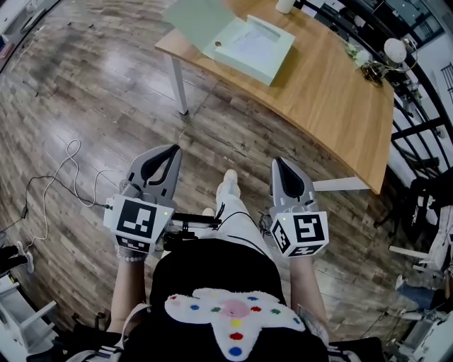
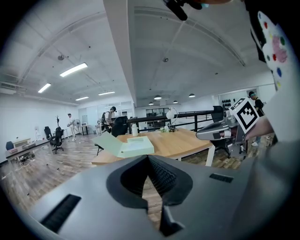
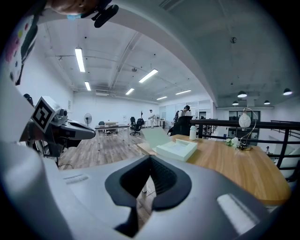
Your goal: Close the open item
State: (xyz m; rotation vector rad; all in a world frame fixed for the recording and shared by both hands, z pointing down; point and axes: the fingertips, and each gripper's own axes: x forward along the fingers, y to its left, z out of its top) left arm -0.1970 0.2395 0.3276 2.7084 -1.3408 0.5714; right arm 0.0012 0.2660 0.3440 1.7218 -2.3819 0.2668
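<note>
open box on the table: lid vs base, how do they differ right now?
The lid is a thin flat panel; the base is a thicker tray with a raised rim. The lid tilts up, swung open; the base lies flat on the wooden table. Both are pale green and joined along one edge.

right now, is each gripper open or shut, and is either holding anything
left grey two-jaw gripper: closed, holding nothing
right grey two-jaw gripper: closed, holding nothing
</note>
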